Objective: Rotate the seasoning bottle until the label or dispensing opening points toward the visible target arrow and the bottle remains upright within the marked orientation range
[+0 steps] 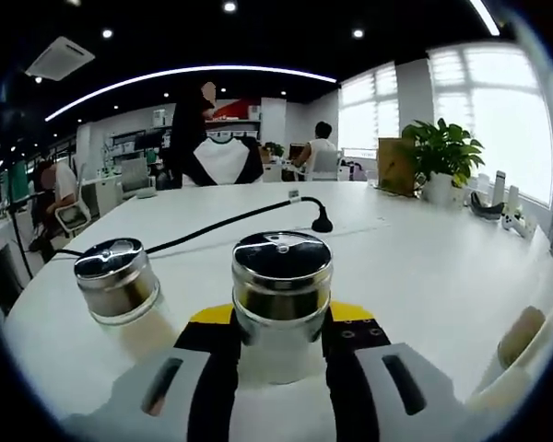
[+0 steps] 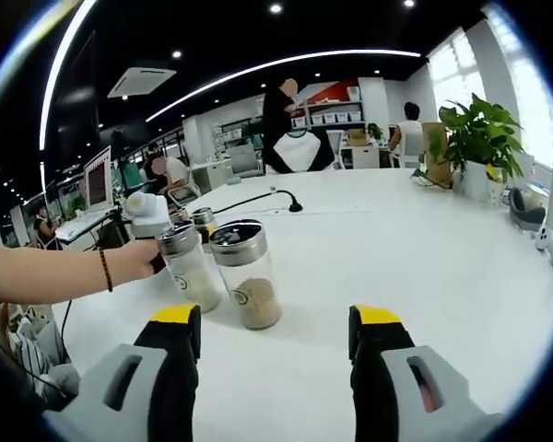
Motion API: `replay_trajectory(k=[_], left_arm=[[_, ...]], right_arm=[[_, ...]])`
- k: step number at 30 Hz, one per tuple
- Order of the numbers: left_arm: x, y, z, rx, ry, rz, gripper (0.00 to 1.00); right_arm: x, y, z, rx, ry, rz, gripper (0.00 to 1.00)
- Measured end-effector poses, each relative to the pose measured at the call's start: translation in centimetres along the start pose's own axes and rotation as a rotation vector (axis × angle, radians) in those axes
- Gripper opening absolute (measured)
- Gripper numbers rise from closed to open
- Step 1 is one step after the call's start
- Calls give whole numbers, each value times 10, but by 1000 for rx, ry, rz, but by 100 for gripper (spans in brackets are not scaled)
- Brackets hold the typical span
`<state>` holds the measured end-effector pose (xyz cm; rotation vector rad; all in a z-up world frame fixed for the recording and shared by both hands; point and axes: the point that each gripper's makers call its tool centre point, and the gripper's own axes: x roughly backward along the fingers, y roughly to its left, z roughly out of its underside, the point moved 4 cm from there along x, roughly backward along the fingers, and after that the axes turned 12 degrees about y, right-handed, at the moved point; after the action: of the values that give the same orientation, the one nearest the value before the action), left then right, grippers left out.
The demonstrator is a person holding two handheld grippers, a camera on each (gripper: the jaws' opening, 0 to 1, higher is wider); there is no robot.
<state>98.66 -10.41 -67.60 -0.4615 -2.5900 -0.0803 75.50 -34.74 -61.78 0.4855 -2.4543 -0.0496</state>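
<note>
A clear seasoning bottle (image 1: 281, 285) with a steel shaker cap stands upright on the white table (image 1: 442, 267). My left gripper (image 1: 281, 336) is shut on it, with the black yellow-tipped jaws pressed against both of its sides. A second steel-capped bottle (image 1: 118, 279) stands free to its left. In the right gripper view, two bottles (image 2: 249, 276) (image 2: 189, 265) holding pale powder stand side by side ahead, and a third cap (image 2: 203, 218) peeks from behind them. A hand (image 2: 138, 260) holds the left gripper (image 2: 149, 214) beside them. My right gripper (image 2: 276, 322) is open, short of the bottles.
A black gooseneck microphone (image 1: 321, 221) and its cable lie across the table behind the bottles. A potted plant (image 1: 440, 157) and small items stand at the far right edge by the window. People, chairs and desks are beyond the table.
</note>
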Motion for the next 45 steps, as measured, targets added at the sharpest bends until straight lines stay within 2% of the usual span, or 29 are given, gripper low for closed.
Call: replay_trajectory(k=[5, 8, 21, 35, 45], left_arm=[[3, 0, 2, 0, -2, -1, 36], [8, -1, 4, 10, 21, -11, 36], [25, -2, 15, 7, 14, -14, 36], [47, -5, 26, 11, 32, -23, 36], [64, -11, 37, 6, 47, -25, 36]], right_arm=[[0, 1, 1, 14, 1, 0, 65], [0, 2, 0, 11, -3, -6, 65], [-2, 2, 3, 28, 12, 4, 65], [-2, 6, 4, 30, 14, -5, 65], [0, 8, -2, 36, -8, -9, 66]])
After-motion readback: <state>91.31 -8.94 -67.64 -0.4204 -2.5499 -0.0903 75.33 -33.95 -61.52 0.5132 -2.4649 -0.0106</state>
